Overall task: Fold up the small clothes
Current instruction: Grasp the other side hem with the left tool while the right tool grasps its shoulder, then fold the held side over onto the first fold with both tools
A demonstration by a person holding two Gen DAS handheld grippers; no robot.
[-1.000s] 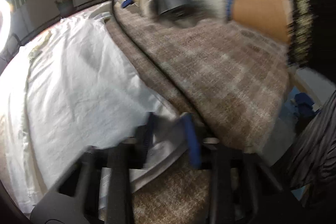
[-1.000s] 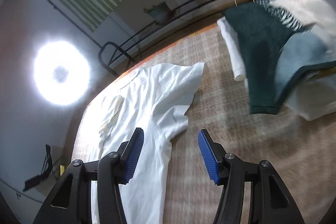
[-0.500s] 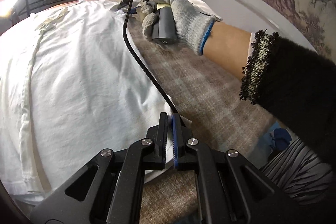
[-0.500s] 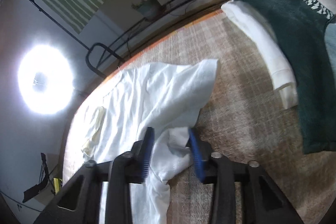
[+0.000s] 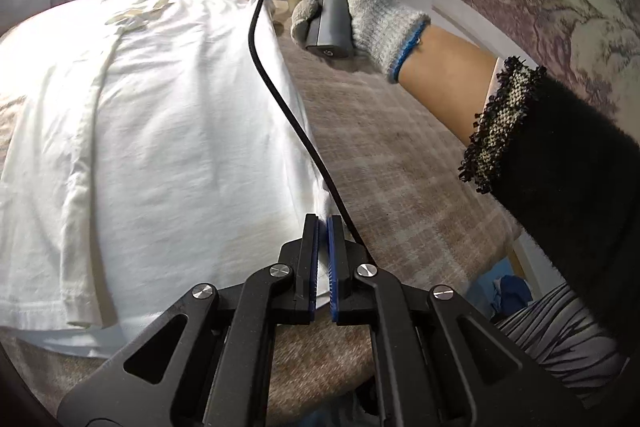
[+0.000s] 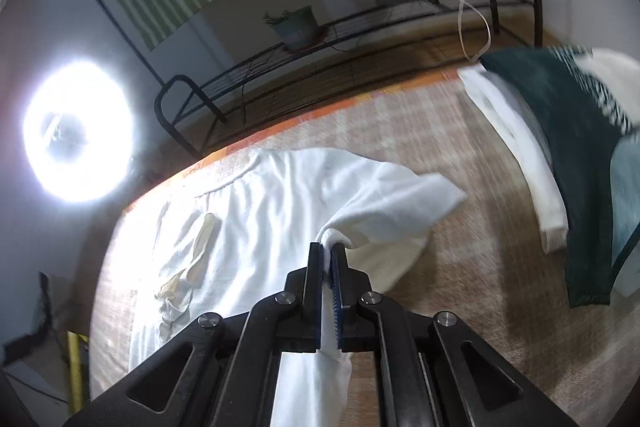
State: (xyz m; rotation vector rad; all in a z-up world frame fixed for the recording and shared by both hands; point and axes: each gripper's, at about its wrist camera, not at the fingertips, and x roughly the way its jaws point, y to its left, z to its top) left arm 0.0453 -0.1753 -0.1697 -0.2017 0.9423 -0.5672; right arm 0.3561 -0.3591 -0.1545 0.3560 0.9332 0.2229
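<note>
A white T-shirt (image 5: 168, 147) lies spread on a brown checked cloth (image 5: 400, 163). My left gripper (image 5: 323, 223) is shut on the shirt's right edge near the hem, with white fabric pinched between the blue pads. In the right wrist view the same white T-shirt (image 6: 256, 223) shows its sleeve (image 6: 404, 203), and my right gripper (image 6: 328, 251) is shut on a bunched fold beside that sleeve. A gloved hand (image 5: 352, 7) holds the right gripper's handle at the far end of the shirt in the left wrist view.
A pile of folded clothes, dark green (image 6: 560, 131) over white (image 6: 520, 147), lies at the right of the cloth. A black cable (image 5: 280, 99) runs across the shirt's edge. A black metal rack (image 6: 320, 67) and a ring light (image 6: 76, 131) stand beyond the table's far edge.
My right gripper moved onto the shirt by the sleeve and shut on a fold of it. My left gripper shut on the shirt's edge and drew it taut.
</note>
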